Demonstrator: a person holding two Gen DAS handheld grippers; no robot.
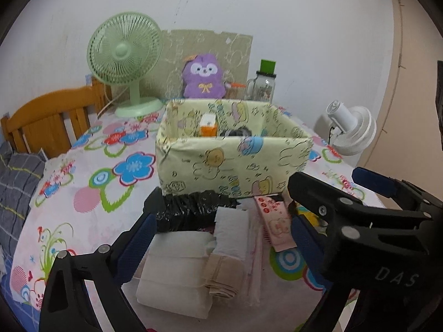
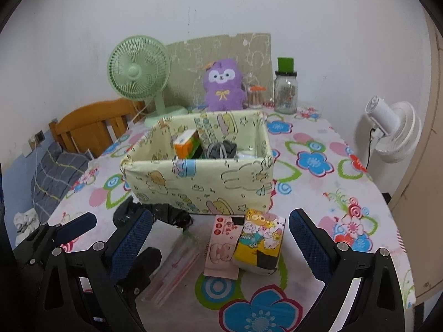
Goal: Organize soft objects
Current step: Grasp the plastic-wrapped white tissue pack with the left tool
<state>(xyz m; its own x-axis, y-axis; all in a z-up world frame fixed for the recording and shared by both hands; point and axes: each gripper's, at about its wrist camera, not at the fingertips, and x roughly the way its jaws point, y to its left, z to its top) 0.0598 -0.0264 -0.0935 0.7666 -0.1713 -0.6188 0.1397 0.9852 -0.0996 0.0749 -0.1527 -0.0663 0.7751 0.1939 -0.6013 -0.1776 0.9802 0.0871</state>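
On the flowered tablecloth (image 2: 332, 144) a cartoon-print storage box (image 2: 199, 182) stands behind the soft things: folded cream cloths (image 1: 180, 271), a black plastic bag (image 1: 191, 210), and a cartoon tissue pack (image 2: 260, 240). Both the left gripper (image 1: 221, 238) and the right gripper (image 2: 221, 243) are spread wide and empty. Each should straddle one item squarely before squeezing, then lift clear of the box's front wall.

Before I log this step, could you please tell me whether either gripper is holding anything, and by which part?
Nothing is held. The left gripper stands open above the folded cream cloth stack; the right gripper stands open around the cartoon-printed soft packet, pads apart from it.
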